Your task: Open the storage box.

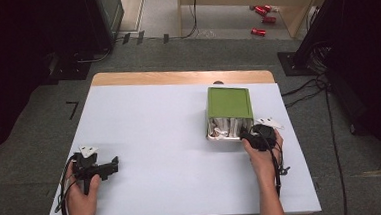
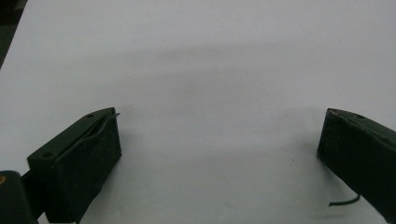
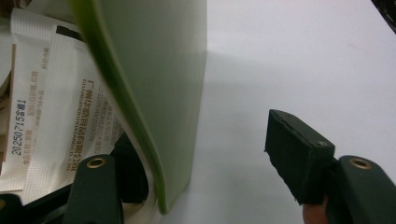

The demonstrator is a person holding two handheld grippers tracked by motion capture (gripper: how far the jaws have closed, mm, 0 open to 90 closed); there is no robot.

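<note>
A green box [image 1: 229,102] lies on its side on the white table [image 1: 155,129], its mouth towards the person, with white printed packets [image 1: 222,128] inside. My right gripper [image 1: 248,136] is at the mouth's right corner. In the right gripper view it [image 3: 205,144] straddles the box's green side wall [image 3: 159,84]. One jaw is inside beside the packets [image 3: 51,107]. The other jaw stands outside, a clear gap away from the wall. My left gripper [image 1: 113,165] rests near the table's front left, and its jaws [image 2: 219,144] are wide apart over bare table.
The table's far edge is a wooden strip [image 1: 176,77]. Red cans [image 1: 263,18] lie on the floor beyond it. Cables [image 1: 302,90] run over the floor at the right. Dark equipment stands at both sides.
</note>
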